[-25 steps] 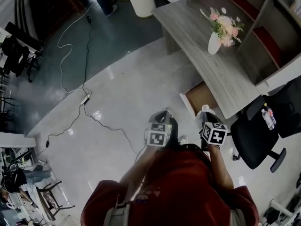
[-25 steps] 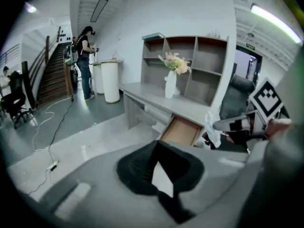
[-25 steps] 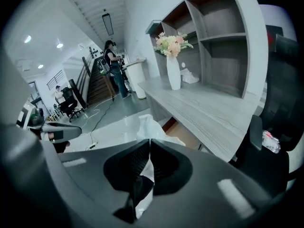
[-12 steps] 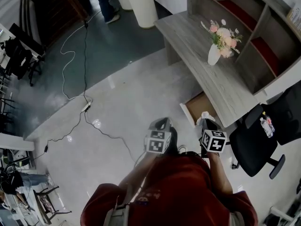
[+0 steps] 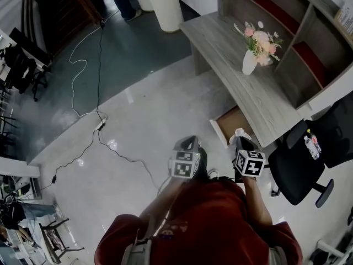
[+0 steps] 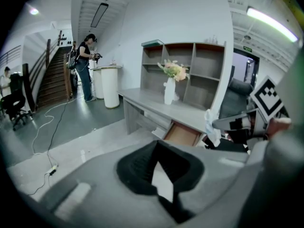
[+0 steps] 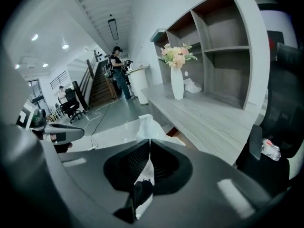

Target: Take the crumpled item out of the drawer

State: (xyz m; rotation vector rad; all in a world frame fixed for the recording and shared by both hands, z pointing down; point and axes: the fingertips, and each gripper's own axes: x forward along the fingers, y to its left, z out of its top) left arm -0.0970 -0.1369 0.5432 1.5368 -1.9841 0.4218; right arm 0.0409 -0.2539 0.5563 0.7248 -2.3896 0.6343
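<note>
My right gripper (image 5: 241,143) is shut on the crumpled white item (image 5: 240,133), a wad of thin paper that sticks up past the closed jaws (image 7: 147,126). It hangs in the air just in front of the open wooden drawer (image 5: 229,120) under the grey desk (image 5: 238,65). In the left gripper view the item (image 6: 210,125) shows beside the drawer (image 6: 183,134). My left gripper (image 5: 188,144) is shut with nothing in it and is held over the floor to the left of the right one.
A white vase of pink flowers (image 5: 251,58) stands on the desk, with a shelf unit (image 5: 287,21) behind it. A black office chair (image 5: 298,164) is to the right. A cable and power strip (image 5: 100,116) lie on the floor. A person (image 6: 87,63) stands by a white pillar (image 6: 111,85).
Both grippers sit slightly lower in the head view as the view shifted. The right gripper stays shut on the white item near the drawer.
</note>
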